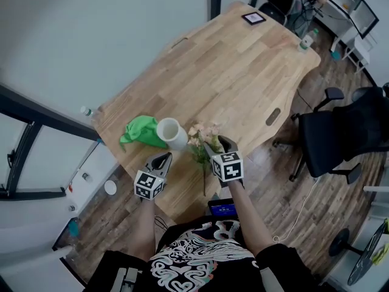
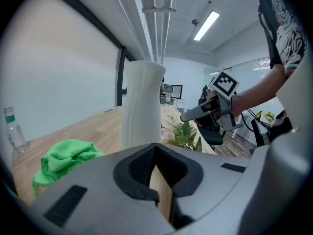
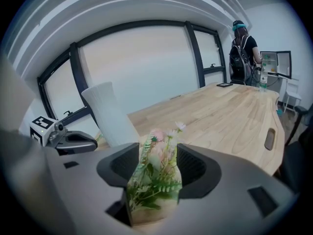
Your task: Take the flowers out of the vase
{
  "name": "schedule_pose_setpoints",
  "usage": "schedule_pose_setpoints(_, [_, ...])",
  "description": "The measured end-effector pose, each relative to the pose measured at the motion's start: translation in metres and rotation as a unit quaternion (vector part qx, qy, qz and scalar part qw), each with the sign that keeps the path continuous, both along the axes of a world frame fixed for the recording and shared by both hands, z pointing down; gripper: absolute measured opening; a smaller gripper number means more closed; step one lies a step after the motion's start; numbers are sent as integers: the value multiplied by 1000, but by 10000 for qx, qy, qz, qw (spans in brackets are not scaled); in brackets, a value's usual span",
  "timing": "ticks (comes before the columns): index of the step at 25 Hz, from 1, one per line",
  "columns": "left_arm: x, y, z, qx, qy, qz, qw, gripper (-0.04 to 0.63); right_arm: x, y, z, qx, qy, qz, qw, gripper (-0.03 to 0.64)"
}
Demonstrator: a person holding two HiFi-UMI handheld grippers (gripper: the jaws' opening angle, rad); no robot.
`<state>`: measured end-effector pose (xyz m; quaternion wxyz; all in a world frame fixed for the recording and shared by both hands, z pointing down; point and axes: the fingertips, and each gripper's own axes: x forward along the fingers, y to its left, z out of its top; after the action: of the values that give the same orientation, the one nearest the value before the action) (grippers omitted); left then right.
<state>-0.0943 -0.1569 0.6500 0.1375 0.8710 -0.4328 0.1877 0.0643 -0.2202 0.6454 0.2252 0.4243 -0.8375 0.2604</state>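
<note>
And the flowers are out, lying on the table just right of the upright vase at lower centre, the right gripper has jaws apart around them, not pinching, the left gripper is closed on nothing; this looks like the release, and next should be backing away without snagging.

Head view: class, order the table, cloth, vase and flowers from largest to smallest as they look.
1. table
2. cloth
3. vase and flowers: look about alike, so not ranked.
</note>
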Motion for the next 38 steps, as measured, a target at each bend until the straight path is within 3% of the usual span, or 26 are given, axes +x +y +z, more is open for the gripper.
schedule_pose_setpoints(6, [0,8,-24,290,132,-118,9994,3,16,10,-43,765,5,445,9961,212])
schedule_pose_setpoints(10, [3,25,-43,467,134,-133,9987,3,17,36,-66,948,-323,412,9941,209])
schedule_pose_setpoints(11, [3,30,-49,514,135,-133,9985,3,18,43,-71,1038,-326,437,9931,185])
schedule_pose_setpoints(12, [1,35,-55,563,146,-153,9982,3,19,50,-77,1145,-278,470,9919,50])
schedule_pose_setpoints(13, [-1,39,-61,609,170,-192,9978,3,19,57,-81,1235,-220,471,9910,5])
schedule_pose_setpoints(20, [-18,68,-109,945,715,-607,9911,3,10,108,-115,1638,-185,391,9855,5])
schedule_pose_setpoints(24, [-16,86,-133,1287,539,-604,9884,3,8,129,-141,1970,-319,420,9790,5])
schedule_pose_setpoints(29, [-5,105,-169,1638,669,-715,9816,3,7,155,-169,2332,-401,332,9710,5])
schedule_pose_setpoints(32, [1,109,-187,1818,561,-717,9791,3,12,161,-182,2450,-437,334,9680,5])
schedule_pose_setpoints(38, [4,134,-231,2367,1002,-922,9620,3,25,182,-211,2744,-535,268,9597,5])
